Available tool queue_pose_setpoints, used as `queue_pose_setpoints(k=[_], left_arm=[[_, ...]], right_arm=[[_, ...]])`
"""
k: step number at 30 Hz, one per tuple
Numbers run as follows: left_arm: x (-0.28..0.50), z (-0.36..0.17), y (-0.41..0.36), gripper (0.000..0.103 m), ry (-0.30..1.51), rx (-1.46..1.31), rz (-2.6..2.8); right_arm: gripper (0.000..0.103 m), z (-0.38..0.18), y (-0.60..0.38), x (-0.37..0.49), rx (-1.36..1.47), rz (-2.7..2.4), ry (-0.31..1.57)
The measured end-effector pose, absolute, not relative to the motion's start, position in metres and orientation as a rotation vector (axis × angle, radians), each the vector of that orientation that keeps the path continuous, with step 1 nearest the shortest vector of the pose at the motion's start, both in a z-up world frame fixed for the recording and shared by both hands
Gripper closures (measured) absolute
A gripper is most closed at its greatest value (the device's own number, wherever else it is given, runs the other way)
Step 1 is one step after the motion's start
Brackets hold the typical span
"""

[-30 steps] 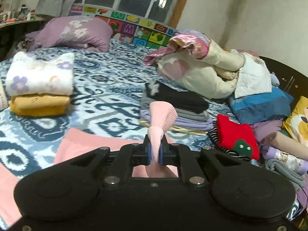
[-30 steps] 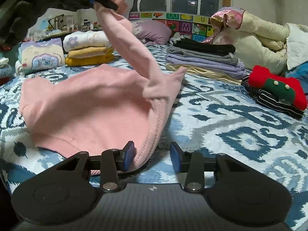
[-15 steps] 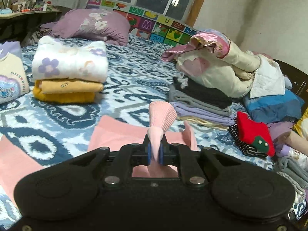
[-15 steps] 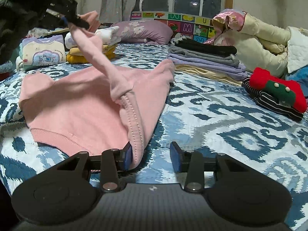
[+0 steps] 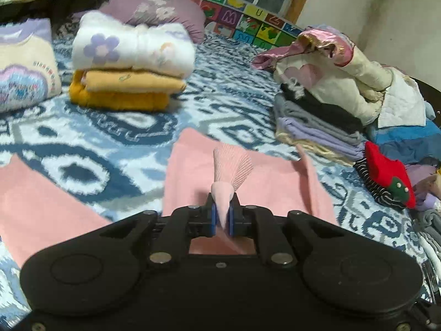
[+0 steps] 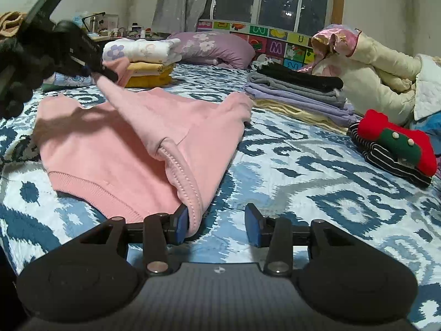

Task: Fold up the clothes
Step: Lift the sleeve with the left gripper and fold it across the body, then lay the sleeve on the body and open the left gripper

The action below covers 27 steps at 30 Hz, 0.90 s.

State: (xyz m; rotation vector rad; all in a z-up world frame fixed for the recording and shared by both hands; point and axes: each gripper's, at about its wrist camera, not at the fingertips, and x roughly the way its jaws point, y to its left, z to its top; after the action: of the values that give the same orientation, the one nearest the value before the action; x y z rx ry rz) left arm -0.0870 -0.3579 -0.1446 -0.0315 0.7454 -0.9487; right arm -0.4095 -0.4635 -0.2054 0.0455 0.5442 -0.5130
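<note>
A bed covered in a blue-and-white patterned quilt [image 6: 303, 171] fills both views, and the pink sweatshirt [image 6: 132, 149] being folded lies spread on its near side, ribbed hem toward the right wrist camera. Around it sit finished piles: a white flowered bundle on yellow garments [image 5: 129, 66] at the far left, a grey, lilac and black stack [image 6: 297, 88] to the right, and a red-and-green knit on striped cloth [image 6: 397, 143] beyond that. A heap of unfolded cream and pink clothing [image 5: 344, 74] waits at the headboard end.

The step in hand looks like the sleeve fold — one sleeve is lifted off the body of the sweatshirt and stretched across it. The left gripper [image 5: 222, 218] is clamped narrowly on the ribbed cuff [image 5: 233, 165], which fans out just past its pads. The right gripper [image 6: 217, 220] stands partly open and holds nothing; the stitched side edge of the sweatshirt touches only its left pad, with bare quilt between the pads.

Next, I would judge, the cuff needs laying flat across the chest and releasing — while the right gripper pins or takes the near edge so the body does not drag along.
</note>
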Motion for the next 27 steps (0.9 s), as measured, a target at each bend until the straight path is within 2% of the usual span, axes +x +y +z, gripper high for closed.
queue_pose_setpoints(k=[10,12,18,27], left_arm=[[-0.072,-0.182,-0.339,0.094,0.792,-0.135,-0.932],[-0.069,-0.185,-0.335,0.089,0.802,-0.175,-0.936],[-0.064,-0.191,-0.326,0.088,0.839,-0.272,-0.942],[-0.057,-0.180,-0.328,0.089,0.818,-0.375,-0.975]], right_arm=[[0.059,-0.193,-0.467,-0.439,0.110,-0.371,0.468],[0.059,-0.187,-0.461,-0.442,0.105,-0.349,0.421],[0.058,-0.180,-0.454,-0.416,0.079,-0.341,0.349],[0.055,-0.204,-0.434,-0.386,-0.043,-0.232,0.501]])
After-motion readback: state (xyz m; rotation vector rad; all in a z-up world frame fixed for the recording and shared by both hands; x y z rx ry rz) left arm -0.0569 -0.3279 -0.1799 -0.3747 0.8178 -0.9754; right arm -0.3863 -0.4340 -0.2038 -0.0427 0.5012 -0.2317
